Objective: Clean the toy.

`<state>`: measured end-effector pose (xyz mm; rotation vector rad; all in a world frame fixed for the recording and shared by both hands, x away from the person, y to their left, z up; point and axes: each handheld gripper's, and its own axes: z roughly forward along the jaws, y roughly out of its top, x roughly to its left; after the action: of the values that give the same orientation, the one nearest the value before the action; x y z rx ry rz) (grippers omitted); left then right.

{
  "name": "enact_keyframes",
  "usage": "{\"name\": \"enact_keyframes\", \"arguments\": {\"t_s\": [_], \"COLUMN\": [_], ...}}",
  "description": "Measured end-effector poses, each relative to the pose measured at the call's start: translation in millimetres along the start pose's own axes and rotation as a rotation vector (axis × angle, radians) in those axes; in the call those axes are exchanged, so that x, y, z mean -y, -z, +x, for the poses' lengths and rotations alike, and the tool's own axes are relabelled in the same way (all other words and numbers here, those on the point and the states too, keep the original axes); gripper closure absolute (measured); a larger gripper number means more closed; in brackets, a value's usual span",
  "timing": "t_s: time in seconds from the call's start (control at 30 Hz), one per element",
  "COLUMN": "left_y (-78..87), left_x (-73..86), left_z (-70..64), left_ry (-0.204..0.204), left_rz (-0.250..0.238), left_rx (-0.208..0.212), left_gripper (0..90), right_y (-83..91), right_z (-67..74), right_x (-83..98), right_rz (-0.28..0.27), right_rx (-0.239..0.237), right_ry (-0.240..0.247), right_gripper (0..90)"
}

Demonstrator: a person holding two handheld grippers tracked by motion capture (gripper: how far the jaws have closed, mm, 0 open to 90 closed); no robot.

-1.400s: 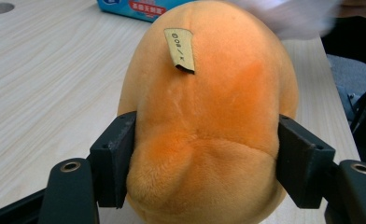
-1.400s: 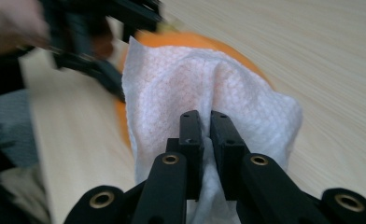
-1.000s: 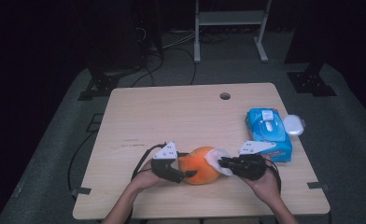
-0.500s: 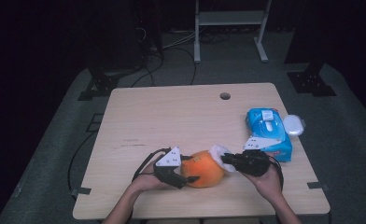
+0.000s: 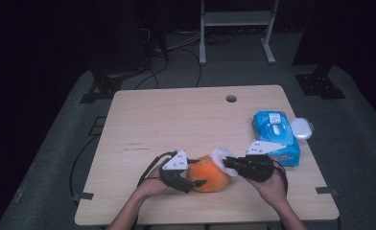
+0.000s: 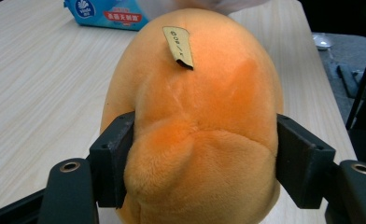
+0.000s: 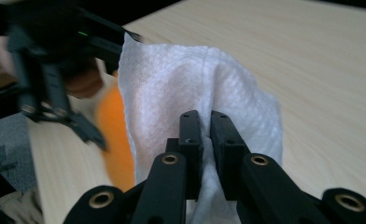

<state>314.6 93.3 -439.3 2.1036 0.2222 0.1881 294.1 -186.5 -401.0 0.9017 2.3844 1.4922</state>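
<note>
**Wiping the orange plush with a pinched wipe**

Little has shifted over the last second: both hands sit almost where they were, and the white wipe now lies a touch further over the top of the orange plush toy.

Left tool grips the plush by its near end, jaws part-way apart and pressed into the fur on both flanks, so the toy is pinned on the desk right in front of that tool. Right tool has its jaws nearly together, pinching a fold of the wipe, which drapes ahead of its tips against the plush.

To do the wipe well, I would keep the left grip firm but not crushing, and drag the right tool across the fur in short strokes with the pinch tight, since the thin sheet could slip free or bunch.

Behind the right tool, just beyond its grey plate, lies the blue wipes pack, with a small white lid beside it. Both are near enough for a wide backswing to knock. A paper tag on the plush could snag the sheet.
</note>
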Motion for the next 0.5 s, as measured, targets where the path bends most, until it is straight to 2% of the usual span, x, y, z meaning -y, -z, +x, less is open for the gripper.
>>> {"name": "enact_keyframes", "arguments": {"t_s": [0.03, 0.07, 0.13, 0.17, 0.23, 0.27, 0.3, 0.37, 0.4, 0.5], "left_y": [-0.8, -0.6, -0.1, -0.2, -0.8, -1.2, -1.2, -3.0, -3.5, -4.2], "left_x": [-1.4, -0.9, -0.1, 0.3, -1.3, -2.4, -2.4, -5.5, -6.5, -8.4], "left_z": [-1.2, -1.0, -0.5, 0.4, -0.4, -1.7, -1.7, -5.5, -7.0, -11.3], "left_ry": [-0.005, 0.000, 0.007, 0.021, 0.014, 0.008, 0.008, -0.028, -0.046, -0.076], "left_rz": [0.004, 0.001, -0.001, -0.008, -0.004, 0.000, 0.000, 0.009, 0.014, 0.026], "left_rx": [-0.007, -0.006, -0.005, -0.007, -0.010, -0.012, -0.012, -0.011, -0.012, -0.013], "left_gripper": [29.4, 29.4, 29.4, 29.3, 29.3, 29.2, 29.1, 28.7, 28.7, 28.3], "right_y": [-3.0, -4.7, -6.0, -6.1, -4.6, -3.1, -3.1, 0.2, 0.0, -2.6], "right_z": [10.3, 13.3, 13.2, 5.8, -4.3, -8.1, -8.1, -4.5, -0.7, 9.9], "right_x": [-4.2, -4.7, -3.8, 0.2, 4.8, 6.3, 6.3, 4.0, 1.8, -3.9], "right_rz": [-0.010, 0.000, 0.004, 0.016, 0.033, 0.032, 0.032, 0.018, 0.006, 0.000], "right_rx": [-0.030, -0.025, -0.021, -0.011, 0.027, 0.030, 0.030, 0.026, 0.008, -0.015], "right_ry": [0.042, 0.060, 0.065, 0.039, 0.009, -0.013, -0.013, -0.006, 0.006, 0.048], "right_gripper": [82.6, 82.6, 82.7, 82.9, 82.9, 82.9, 82.9, 82.9, 82.9, 82.9]}}
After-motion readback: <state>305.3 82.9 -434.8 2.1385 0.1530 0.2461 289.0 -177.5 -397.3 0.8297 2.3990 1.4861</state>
